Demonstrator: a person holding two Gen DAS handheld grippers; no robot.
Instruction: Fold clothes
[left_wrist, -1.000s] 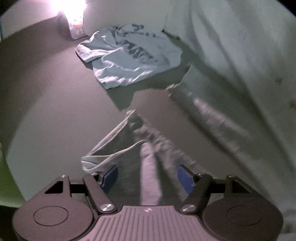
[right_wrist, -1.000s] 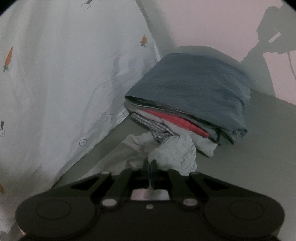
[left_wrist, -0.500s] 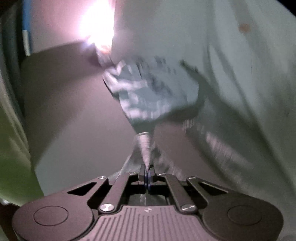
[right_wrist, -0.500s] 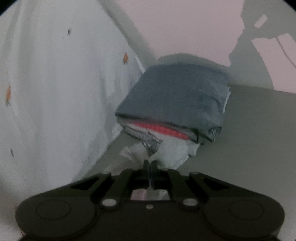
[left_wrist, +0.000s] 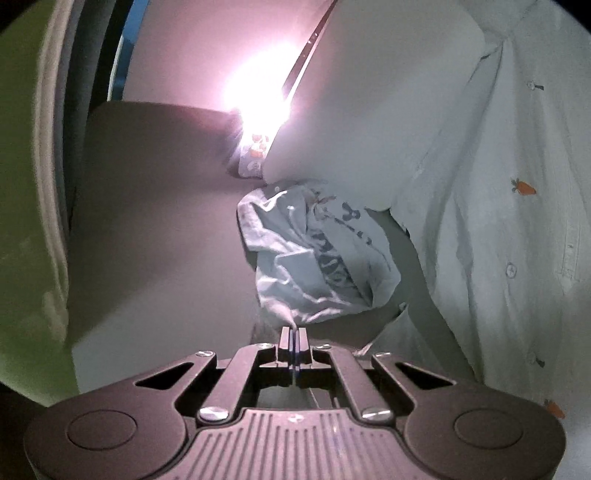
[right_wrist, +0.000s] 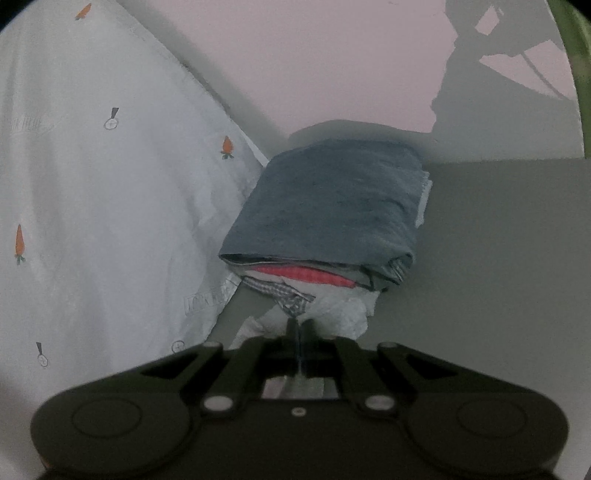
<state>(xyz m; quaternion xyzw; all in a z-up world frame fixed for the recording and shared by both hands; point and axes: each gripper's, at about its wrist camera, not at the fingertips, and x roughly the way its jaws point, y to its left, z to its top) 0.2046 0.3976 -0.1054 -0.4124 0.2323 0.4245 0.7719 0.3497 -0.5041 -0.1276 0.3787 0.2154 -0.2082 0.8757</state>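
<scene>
A bright glare (left_wrist: 258, 96) at the far end of the table (left_wrist: 155, 229) washes out what sits there, and the pinched cloth is hard to follow below each claw. The left claw (left_wrist: 293, 338) is squeezed together on a thin bit of the white carrot shirt (left_wrist: 498, 229), which hangs big on the right of its view; a crumpled light blue shirt (left_wrist: 314, 258) lies on the table just past the tips. The right claw (right_wrist: 297, 328) is squeezed together too — it grips the same white carrot shirt (right_wrist: 110, 206), which fills the left of its view. Right ahead of it sits a pile of folded clothes (right_wrist: 332, 214) with a blue-grey one on top. A second ago the left claw was wide apart over the cloth; now it is pinched and lifted, and the folded pile looks closer.
</scene>
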